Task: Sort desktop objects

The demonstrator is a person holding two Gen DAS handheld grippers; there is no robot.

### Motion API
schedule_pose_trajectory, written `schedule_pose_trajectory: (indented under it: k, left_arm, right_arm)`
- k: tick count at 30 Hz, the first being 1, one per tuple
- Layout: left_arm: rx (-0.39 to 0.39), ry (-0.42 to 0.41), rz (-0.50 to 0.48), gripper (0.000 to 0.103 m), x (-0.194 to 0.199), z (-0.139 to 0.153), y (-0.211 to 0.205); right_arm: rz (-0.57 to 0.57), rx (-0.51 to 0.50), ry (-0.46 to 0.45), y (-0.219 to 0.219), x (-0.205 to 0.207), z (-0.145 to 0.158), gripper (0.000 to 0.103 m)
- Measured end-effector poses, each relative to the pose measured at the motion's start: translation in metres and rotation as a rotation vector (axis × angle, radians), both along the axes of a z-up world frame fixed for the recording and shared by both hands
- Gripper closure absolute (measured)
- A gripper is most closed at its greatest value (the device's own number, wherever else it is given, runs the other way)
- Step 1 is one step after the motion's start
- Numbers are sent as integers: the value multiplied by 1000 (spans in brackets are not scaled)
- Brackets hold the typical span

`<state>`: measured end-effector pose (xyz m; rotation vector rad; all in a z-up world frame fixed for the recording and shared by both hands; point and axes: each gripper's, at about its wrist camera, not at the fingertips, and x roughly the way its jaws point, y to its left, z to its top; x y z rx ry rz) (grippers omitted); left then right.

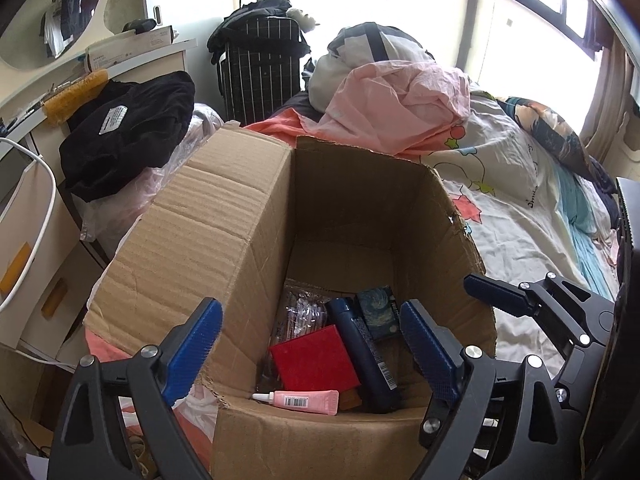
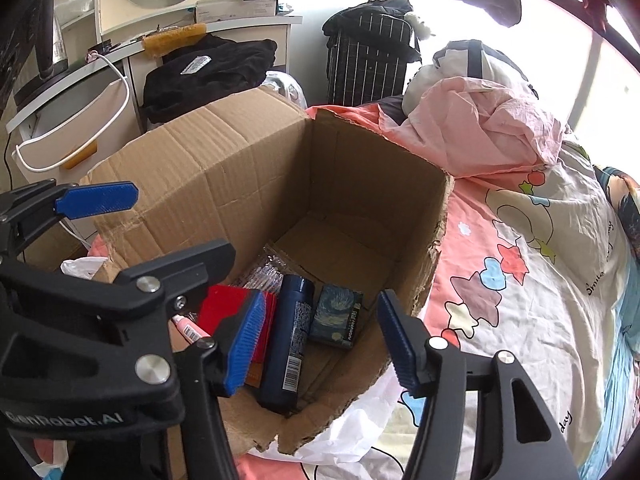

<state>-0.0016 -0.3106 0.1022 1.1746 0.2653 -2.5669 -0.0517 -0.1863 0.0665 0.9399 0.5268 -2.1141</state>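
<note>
An open cardboard box [image 1: 224,216] [image 2: 208,168] stands on the bed. Inside lie a red flat box [image 1: 314,358] [image 2: 224,308], a dark blue bottle [image 1: 366,352] [image 2: 290,336], a starry-patterned small box [image 1: 378,312] [image 2: 336,316], a pink tube [image 1: 304,400] [image 2: 188,330] and a clear plastic packet [image 1: 300,312] [image 2: 260,272]. My left gripper [image 1: 312,352] is open and empty above the box's near edge. My right gripper [image 2: 320,344] is open and empty over the box. One right gripper fingertip [image 1: 496,294] shows in the left wrist view. One left gripper fingertip [image 2: 100,198] shows in the right wrist view.
The bed carries a cartoon-print sheet [image 2: 520,264], a pink cloth pile [image 1: 404,100] and a white plastic bag [image 2: 360,424]. A white desk [image 2: 120,56] with black clothing [image 1: 128,136], a brush and a white cable stands left. A black checked suitcase [image 1: 260,72] stands behind.
</note>
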Motion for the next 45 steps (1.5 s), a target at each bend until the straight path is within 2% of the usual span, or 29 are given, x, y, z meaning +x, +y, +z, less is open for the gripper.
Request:
schedule_pose_trajectory:
  k: [4,6,7,20,31,35,39,45]
  left_arm:
    - [5,-9,-1,10,1,0,1]
    - [6,-9,0,10,1,0,1]
    - [6,-7,2,10,2,1,1]
    - [12,-7,-36,10,2,2,28]
    - [5,-11,-121,10,-6,2,77]
    - [-3,-13,-142,10,-9,3,94]
    - [-3,-6,-165,10,-11,3,110]
    - [22,-19,-228,10,-20,-3,138]
  right_arm:
    - [9,-3,27,1,6,1,36]
    - [8,-6,40,2,9,2,23]
    - [5,-9,46,3,10,3,22]
    - [-61,-18,27,31,1,4,22]
    - [-125,-54,-6,79,-6,5,22]
    - [-176,-42,10,99,-8,4,22]
    - [-217,-74,-10,124,-12,5,22]
    - [-278,-78,-30,156,-18,-1,22]
